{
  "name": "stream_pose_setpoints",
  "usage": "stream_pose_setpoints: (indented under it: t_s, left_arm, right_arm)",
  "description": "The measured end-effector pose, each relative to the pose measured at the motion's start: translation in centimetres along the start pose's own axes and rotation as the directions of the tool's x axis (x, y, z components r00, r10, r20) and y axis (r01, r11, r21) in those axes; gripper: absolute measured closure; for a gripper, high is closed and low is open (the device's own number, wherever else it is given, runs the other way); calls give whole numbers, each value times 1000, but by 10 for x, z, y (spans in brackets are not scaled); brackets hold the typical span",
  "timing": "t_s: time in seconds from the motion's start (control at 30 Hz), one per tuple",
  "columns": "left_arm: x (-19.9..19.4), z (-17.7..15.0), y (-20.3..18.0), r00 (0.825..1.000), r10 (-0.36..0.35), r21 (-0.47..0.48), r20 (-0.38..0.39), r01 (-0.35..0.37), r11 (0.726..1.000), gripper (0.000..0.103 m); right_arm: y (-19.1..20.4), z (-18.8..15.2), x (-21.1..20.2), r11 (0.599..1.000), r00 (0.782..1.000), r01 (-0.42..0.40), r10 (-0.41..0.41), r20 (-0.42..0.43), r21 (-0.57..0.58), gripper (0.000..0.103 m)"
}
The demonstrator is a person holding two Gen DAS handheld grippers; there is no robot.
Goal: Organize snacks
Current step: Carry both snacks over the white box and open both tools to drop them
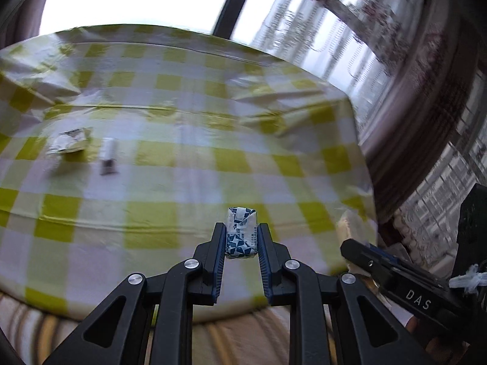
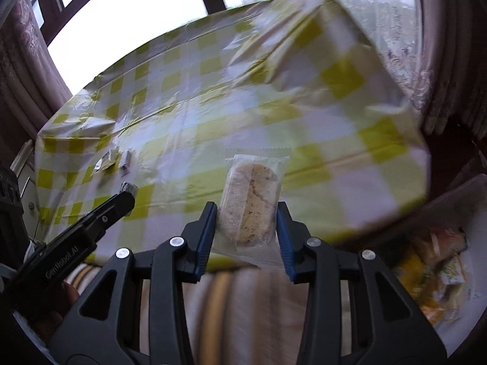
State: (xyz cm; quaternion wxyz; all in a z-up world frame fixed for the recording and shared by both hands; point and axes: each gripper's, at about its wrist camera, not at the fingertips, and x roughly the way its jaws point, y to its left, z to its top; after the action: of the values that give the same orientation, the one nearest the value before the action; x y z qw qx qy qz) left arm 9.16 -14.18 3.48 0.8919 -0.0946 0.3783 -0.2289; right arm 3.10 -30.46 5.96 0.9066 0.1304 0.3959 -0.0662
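Observation:
My left gripper [image 1: 241,237] is shut on a small blue-and-white wrapped candy [image 1: 240,232], held above the near edge of the table with the yellow-checked cloth [image 1: 170,182]. My right gripper [image 2: 247,216] is shut on a clear-wrapped biscuit [image 2: 251,200], also over the table's near edge. From the right wrist view the left gripper [image 2: 126,194] shows at the left with the candy [image 2: 128,187] at its tip. On the cloth lie a crumpled white-and-yellow snack packet [image 1: 71,141] and a small white wrapped piece [image 1: 108,155], both far left of the grippers.
A white tray [image 2: 468,213] with several orange and yellow snack packets [image 2: 432,276] sits low at the right, off the table. Striped fabric [image 2: 219,301] lies below the table edge. Windows and patterned curtains stand behind the table.

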Motion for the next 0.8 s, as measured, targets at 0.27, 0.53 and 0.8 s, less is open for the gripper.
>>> stream_pose_setpoints:
  t_s: [0.27, 0.53, 0.8]
  left_arm:
    - [9, -23, -82, 993, -81, 127, -84, 91, 988, 82]
    - [16, -53, -152, 968, -168, 232, -187, 209, 950, 82]
    - [23, -79, -201, 937, -219, 310, -274, 301, 902, 82]
  right_arm:
    - [-76, -23, -45, 993, 995, 90, -93, 46, 70, 60]
    - [-138, -47, -71, 975, 983, 163, -173, 56, 148, 60]
    - [-191, -60, -90, 937, 956, 272, -289, 48, 220, 60]
